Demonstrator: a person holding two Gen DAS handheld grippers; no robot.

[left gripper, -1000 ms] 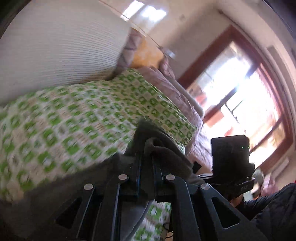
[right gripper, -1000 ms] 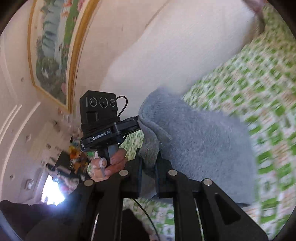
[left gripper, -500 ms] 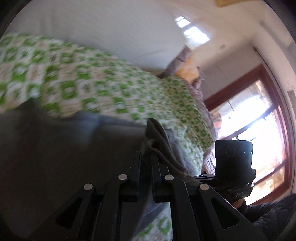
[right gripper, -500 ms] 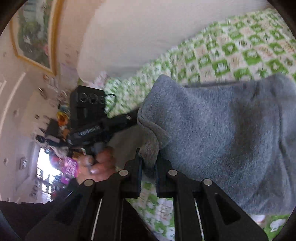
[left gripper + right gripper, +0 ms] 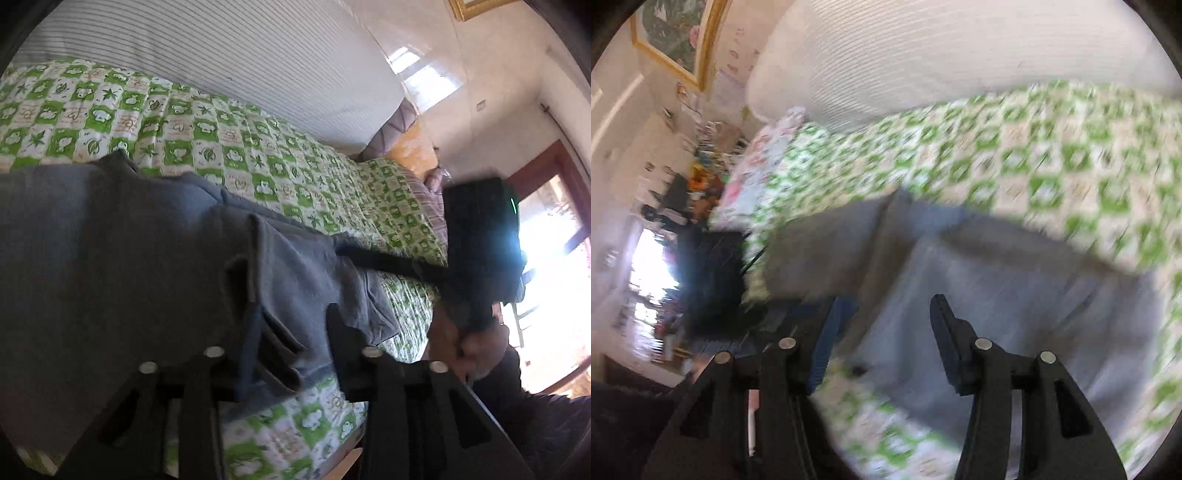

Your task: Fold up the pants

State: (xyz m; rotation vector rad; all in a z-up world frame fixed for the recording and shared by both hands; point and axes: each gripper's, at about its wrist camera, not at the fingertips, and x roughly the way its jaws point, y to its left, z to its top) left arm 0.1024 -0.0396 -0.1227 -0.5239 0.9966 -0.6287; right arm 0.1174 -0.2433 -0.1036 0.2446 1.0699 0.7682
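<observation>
Now released | left gripper (image 5: 291, 314) and right gripper (image 5: 886, 321) both stand wide with nothing clamped, where half a second ago each pinched an edge | pants (image 5: 110, 258) lie doubled on the quilt (image 5: 258, 162) | judgement: this fold is laid; next fold or smoothing remains.

No legible text, labels, brands or nos. in either view. Bedspread (image 5: 229, 147) print: green/white checks w/ leaf and animal motifs only, no lettering. Black camera unit (image 5: 480, 236) in left wrist view: faces unlit, one green LED, no readable marking. Same type of unit (image 5: 713, 273) in right wrist view: motion-blurred, any marking unreadable. Framed picture (image 5: 676, 40) on wall: floral image, no caption discernible. Wall items near it: too small and blurred to read.
</observation>
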